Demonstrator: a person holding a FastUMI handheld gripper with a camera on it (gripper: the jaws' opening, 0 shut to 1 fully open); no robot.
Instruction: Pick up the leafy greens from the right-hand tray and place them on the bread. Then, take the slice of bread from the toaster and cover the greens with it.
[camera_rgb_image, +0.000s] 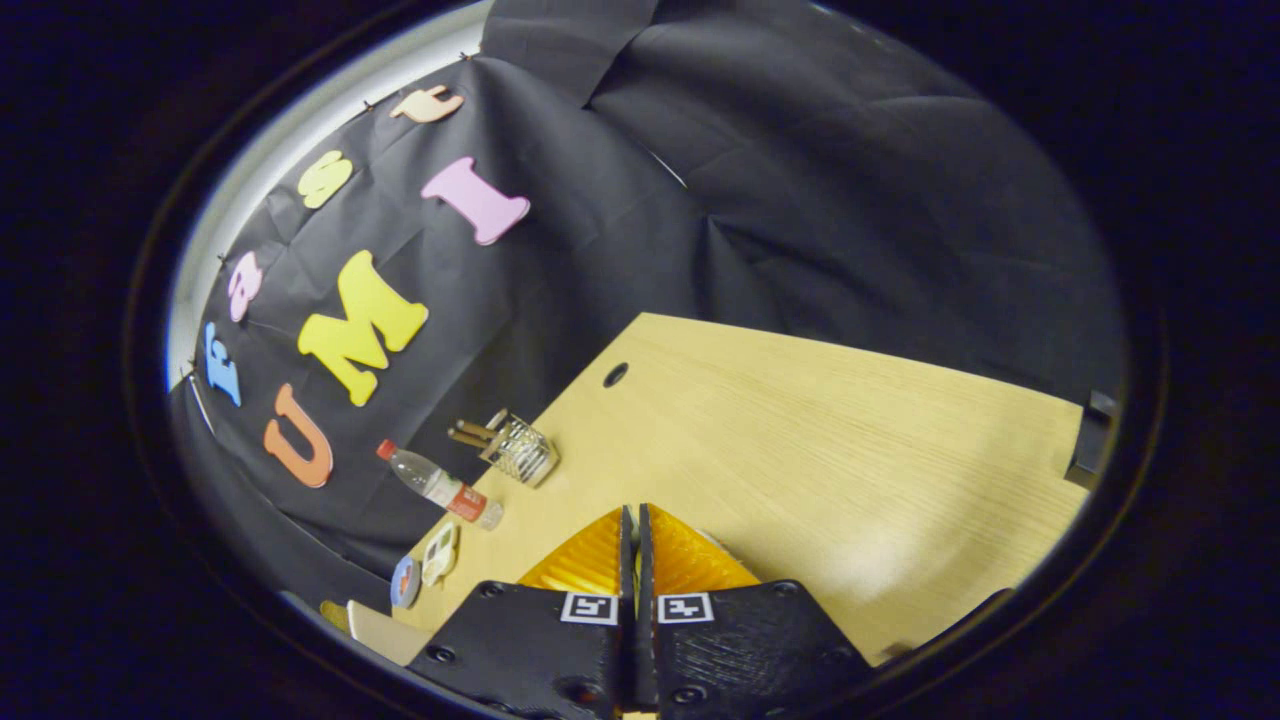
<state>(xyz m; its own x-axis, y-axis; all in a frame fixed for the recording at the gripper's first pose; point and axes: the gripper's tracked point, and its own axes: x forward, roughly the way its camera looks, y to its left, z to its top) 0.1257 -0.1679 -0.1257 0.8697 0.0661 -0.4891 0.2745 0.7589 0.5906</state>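
My gripper hangs tilted over the light wooden table, its two fingers pressed together with nothing between them. Ahead of the fingertips lies only bare tabletop. Off to the left of the fingers, at the table's edge, a pale flat piece shows in part; I cannot tell what it is.
Left of the fingers, along the table's edge by the black cloth wall, stand a clear plastic bottle with a red label, a wire holder with utensils, and two small objects. A round cable hole is in the tabletop. A dark object sits at the far right edge.
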